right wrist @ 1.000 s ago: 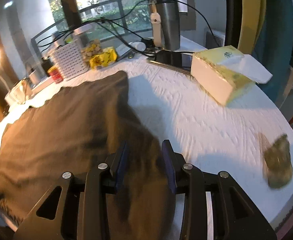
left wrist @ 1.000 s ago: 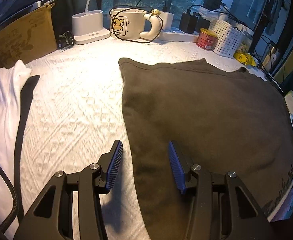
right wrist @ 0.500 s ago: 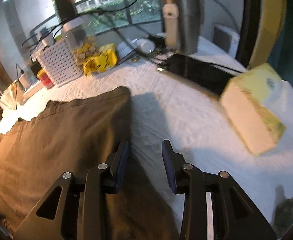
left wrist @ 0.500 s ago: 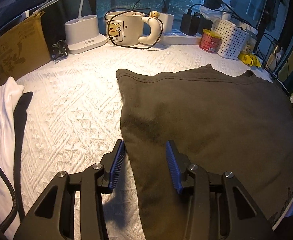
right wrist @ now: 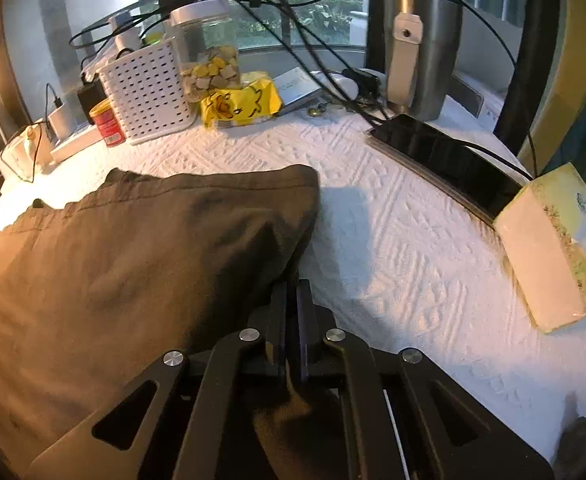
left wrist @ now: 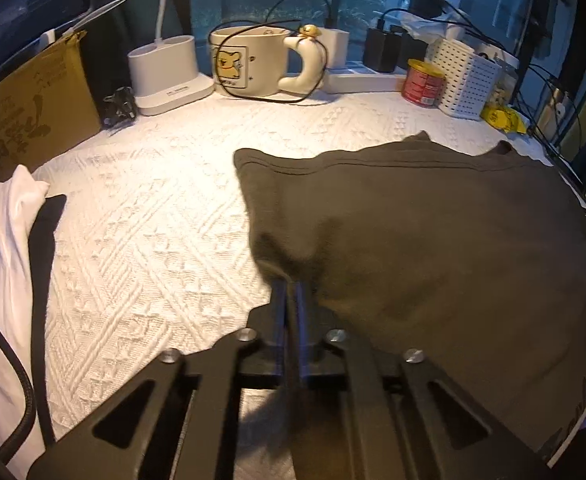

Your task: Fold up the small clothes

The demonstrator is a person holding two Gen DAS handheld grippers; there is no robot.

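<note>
One dark olive-brown garment [left wrist: 433, 240], flat, stitched hem

Dark olive-brown shirt [left wrist: 433, 232], white desk cover [left wrist: 153, 240] with raised diamond weave, cream mug [left wrist: 249, 64] with yellow bear print, red can [left wrist: 423, 82], white perforated basket [right wrist: 149, 92], yellow packet [right wrist: 241, 104]

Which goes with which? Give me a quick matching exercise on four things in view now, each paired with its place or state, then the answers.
Things:
1. left gripper
2. cartoon mug
3. tissue box
4. red tin

Places or states:
A. far right, next to a dark tablet
B. beside the white perforated basket
C. shut on the left edge of the dark garment
D. black cable looped around it

Pairs: 1-C, 2-D, 3-A, 4-B
</note>
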